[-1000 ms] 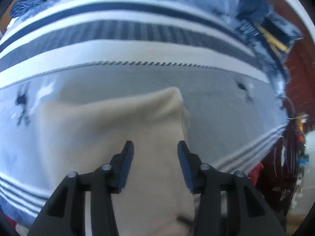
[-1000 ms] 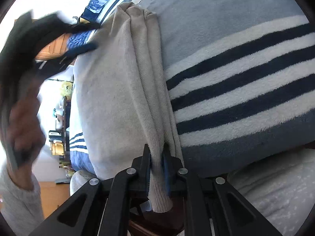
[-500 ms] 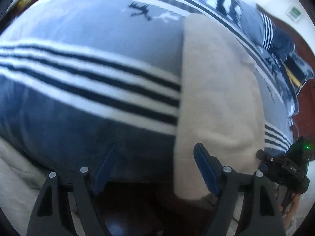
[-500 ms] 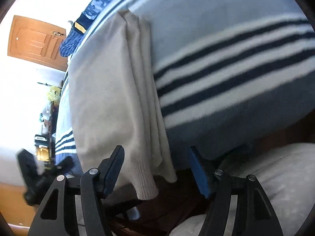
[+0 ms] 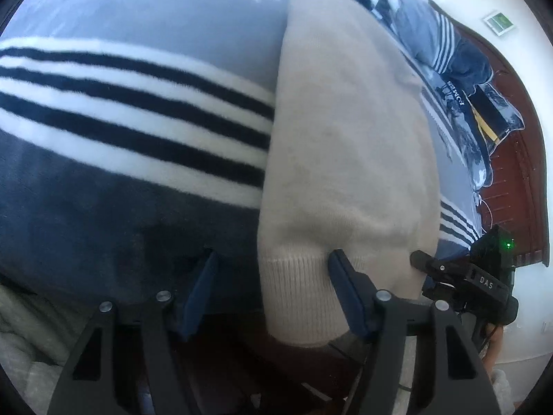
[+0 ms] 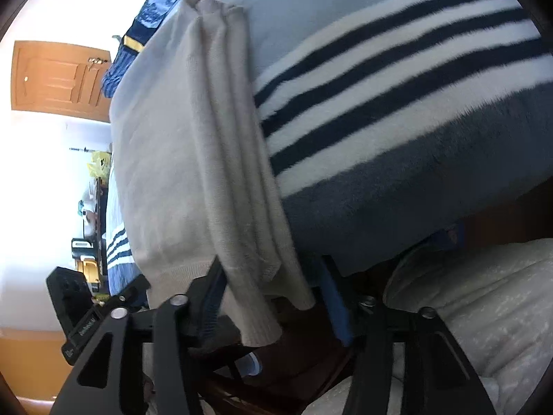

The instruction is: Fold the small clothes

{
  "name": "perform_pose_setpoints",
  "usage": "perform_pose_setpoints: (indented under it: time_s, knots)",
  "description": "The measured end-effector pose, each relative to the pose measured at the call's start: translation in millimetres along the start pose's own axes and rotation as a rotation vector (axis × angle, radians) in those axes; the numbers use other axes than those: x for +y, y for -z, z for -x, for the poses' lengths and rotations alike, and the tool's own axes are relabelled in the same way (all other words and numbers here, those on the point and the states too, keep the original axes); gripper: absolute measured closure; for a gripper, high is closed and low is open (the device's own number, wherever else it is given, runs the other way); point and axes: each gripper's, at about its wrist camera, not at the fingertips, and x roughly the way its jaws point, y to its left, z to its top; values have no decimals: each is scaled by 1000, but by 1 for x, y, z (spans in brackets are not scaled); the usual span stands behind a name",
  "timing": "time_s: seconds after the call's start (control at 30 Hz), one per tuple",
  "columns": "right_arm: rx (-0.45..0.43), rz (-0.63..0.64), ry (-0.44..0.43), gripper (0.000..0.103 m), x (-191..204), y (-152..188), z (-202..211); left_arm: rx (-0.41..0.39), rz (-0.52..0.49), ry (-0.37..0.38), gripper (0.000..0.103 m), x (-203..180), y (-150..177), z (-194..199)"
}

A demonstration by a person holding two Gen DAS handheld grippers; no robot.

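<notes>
A beige knit sweater (image 5: 345, 159) lies folded lengthwise on a striped blanket (image 5: 131, 110), its ribbed hem hanging over the bed's near edge. My left gripper (image 5: 273, 273) is open, its jaws standing on either side of the hem's left corner without closing on it. In the right wrist view the sweater (image 6: 172, 145) shows stacked folded layers along its right side. My right gripper (image 6: 273, 294) is open around the hanging hem and cuff at the right corner. The right gripper also shows in the left wrist view (image 5: 463, 273).
The blanket (image 6: 380, 86) is grey with white and navy stripes. Dark blue pillows (image 5: 459, 69) lie at the bed's far end by a red-brown headboard (image 5: 518, 173). A pale quilted cover (image 6: 466, 304) lies below the bed edge. A wooden door (image 6: 58, 79) stands at left.
My right gripper let go of the sweater's hem and opened. My left gripper swung from over the sweater's far end down to the near hem and opened wider.
</notes>
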Motion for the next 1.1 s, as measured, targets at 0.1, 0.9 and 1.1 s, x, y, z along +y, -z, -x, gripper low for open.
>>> perform_pose_setpoints:
  time_s: [0.1, 0.9, 1.1]
  knots:
    - [17, 1, -18, 43, -2, -2, -4, -5, 33, 40, 61, 7, -1, 3]
    - [3, 5, 47, 42, 6, 9, 14, -65, -85, -111, 79, 2, 9, 39]
    - [-146, 132, 32, 20, 45, -1, 55, -173, -82, -91, 46, -8, -22, 76]
